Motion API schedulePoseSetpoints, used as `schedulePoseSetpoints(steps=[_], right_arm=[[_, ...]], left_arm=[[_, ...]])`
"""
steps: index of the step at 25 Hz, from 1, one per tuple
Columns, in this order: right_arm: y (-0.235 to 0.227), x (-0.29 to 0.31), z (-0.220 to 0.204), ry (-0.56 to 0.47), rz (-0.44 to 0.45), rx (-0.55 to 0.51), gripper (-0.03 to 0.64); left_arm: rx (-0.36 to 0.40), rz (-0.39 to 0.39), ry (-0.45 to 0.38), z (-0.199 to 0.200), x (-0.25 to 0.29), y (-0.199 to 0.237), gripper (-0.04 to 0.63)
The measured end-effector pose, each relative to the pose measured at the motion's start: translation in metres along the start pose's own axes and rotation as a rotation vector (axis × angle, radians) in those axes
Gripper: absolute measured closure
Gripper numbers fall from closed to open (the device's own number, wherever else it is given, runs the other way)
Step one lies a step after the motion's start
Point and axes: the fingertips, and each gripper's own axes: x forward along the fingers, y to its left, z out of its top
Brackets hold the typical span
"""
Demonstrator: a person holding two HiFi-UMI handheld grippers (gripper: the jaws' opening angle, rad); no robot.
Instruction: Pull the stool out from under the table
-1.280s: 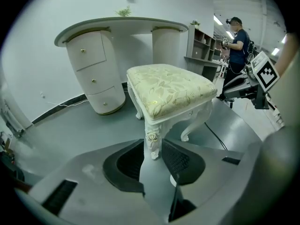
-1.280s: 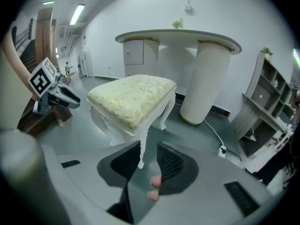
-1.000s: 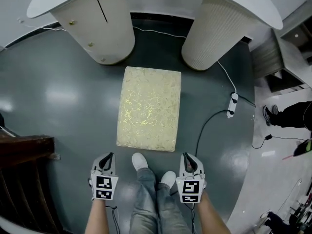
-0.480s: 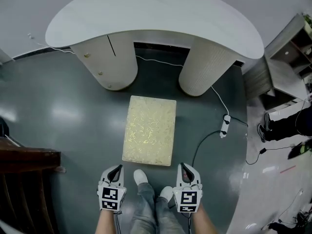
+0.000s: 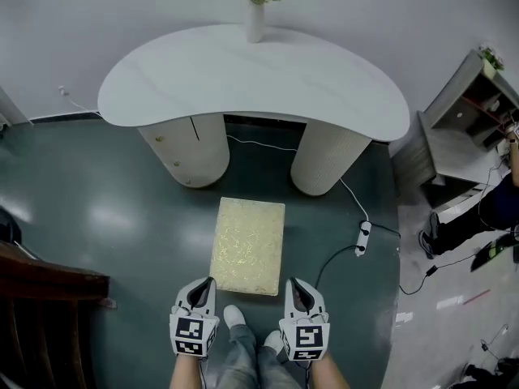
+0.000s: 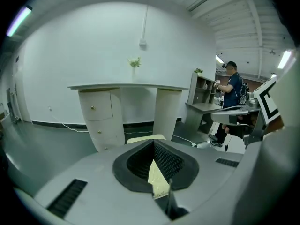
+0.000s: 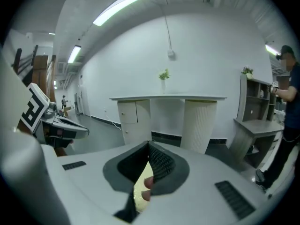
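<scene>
In the head view, the rectangular stool [image 5: 248,245], topped in pale gold, ornately patterned fabric, is seen on the dark floor [image 5: 122,217] at the white table's [image 5: 251,79] 6 o'clock, clear of its pedestals; in the left gripper view, the left gripper [image 6: 153,146] is seen closed and empty, and in the right gripper view, the right gripper [image 7: 148,146] likewise.

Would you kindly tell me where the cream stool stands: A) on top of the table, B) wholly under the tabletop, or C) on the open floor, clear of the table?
C: the head view shows the stool upright on the dark floor, in front of the table and outside its top's edge.
</scene>
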Motion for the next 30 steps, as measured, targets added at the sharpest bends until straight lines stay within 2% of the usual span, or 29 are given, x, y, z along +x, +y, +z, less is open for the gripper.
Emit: schedulePoseSetpoints(steps=[10, 14, 25, 30], right_arm=[[0.010, -0.036, 0.103, -0.124, 0.040, -0.005, 0.555], [0.009, -0.049, 0.138, -0.159, 0.061, -0.009, 0.555], [0.009, -0.088, 0.216, -0.243, 0.112, -0.042, 0.555], [0.012, -0.108, 0.230, -0.262, 0.140, -0.046, 0.555]], left_arm=[[0.034, 0.024, -0.150, 0.107, -0.044, -0.012, 0.583], [0.009, 0.038, -0.215, 0.143, -0.061, -0.014, 0.583], [0.007, 0.048, -0.277, 0.199, -0.103, -0.034, 0.583], [0.055, 0.034, -0.320, 0.226, -0.118, -0.052, 0.583]])
